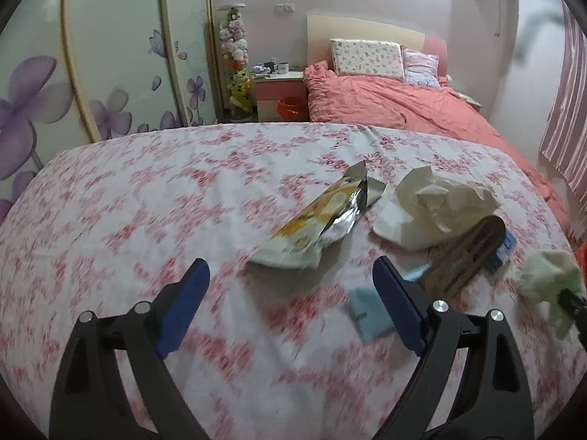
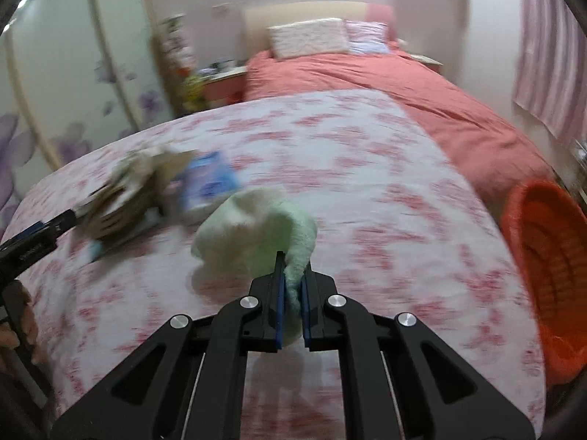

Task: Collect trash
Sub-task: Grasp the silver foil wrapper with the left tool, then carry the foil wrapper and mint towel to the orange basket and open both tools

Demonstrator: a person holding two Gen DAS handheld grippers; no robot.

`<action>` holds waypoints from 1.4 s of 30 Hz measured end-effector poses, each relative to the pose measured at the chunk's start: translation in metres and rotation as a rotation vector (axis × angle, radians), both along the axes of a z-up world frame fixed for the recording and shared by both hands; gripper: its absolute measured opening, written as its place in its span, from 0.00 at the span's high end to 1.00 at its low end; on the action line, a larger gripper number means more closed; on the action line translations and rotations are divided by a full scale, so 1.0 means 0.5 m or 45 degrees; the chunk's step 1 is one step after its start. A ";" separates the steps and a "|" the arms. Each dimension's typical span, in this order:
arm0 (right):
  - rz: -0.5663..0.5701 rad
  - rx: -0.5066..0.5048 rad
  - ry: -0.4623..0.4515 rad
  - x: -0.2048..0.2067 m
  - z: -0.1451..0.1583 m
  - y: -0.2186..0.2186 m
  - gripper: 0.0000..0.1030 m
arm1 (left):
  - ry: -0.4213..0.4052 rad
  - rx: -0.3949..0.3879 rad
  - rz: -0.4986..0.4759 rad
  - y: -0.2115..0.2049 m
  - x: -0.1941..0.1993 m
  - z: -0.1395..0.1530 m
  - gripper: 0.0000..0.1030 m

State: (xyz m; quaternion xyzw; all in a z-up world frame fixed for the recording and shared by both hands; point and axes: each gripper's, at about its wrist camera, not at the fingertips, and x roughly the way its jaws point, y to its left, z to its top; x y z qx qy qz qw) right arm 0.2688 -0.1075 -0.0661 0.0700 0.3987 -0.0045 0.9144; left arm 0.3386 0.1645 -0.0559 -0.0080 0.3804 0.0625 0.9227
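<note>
Pinching a crumpled pale-green tissue wad [image 2: 256, 227] between closed pads, the right gripper [image 2: 292, 286] hangs over the floral bedspread [image 2: 367, 168]; the left gripper [image 1: 290, 289] gapes empty.

Motion blur smears the blue packet [image 2: 209, 179] beyond reading, and the frame edge crops the orange basket [image 2: 543, 267].

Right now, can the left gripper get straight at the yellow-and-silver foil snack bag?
Probably yes: the left gripper is open, holds nothing, and the yellow-and-silver foil snack bag lies just ahead on the floral bedsheet with nothing between.

Pale green tissue [image 2: 256, 227] — orange basket [image 2: 543, 267]
</note>
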 end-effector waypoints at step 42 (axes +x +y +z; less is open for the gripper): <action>0.003 0.098 -0.139 -0.096 0.082 -0.065 0.93 | 0.036 -0.173 -0.108 -0.024 -0.072 0.073 0.91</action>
